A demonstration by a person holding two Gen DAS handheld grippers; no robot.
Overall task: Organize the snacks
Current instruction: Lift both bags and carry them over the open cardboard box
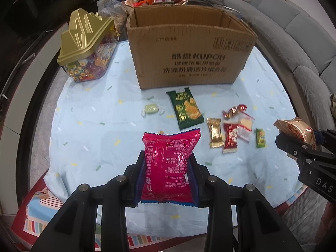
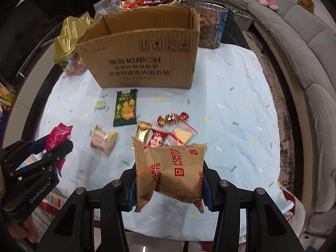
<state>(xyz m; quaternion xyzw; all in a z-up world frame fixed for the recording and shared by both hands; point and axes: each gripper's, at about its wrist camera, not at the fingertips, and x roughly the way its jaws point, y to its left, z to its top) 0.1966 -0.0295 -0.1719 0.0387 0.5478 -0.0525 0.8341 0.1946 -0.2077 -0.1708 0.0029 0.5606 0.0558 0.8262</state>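
My left gripper (image 1: 168,168) is shut on a pink snack packet (image 1: 170,163), held above the light blue tablecloth (image 1: 94,126). My right gripper (image 2: 169,180) is shut on a tan Fortune Biscuits packet (image 2: 170,172), also lifted off the cloth. Each gripper shows at the edge of the other's view, the right gripper (image 1: 298,142) and the left gripper (image 2: 56,145). An open cardboard box (image 1: 189,52) stands behind. Loose on the cloth lie a green cracker packet (image 1: 185,109), a pale green candy (image 1: 152,109), a gold packet (image 1: 215,132), a red packet (image 1: 230,139) and a foil-wrapped candy (image 1: 234,111).
A clear candy container with a gold lid (image 1: 86,46) stands left of the box. A tub of round snacks (image 2: 211,29) is behind the box's right corner. A pile of wrapped sweets (image 2: 147,0) lies behind. A grey sofa (image 2: 304,52) curves along the right.
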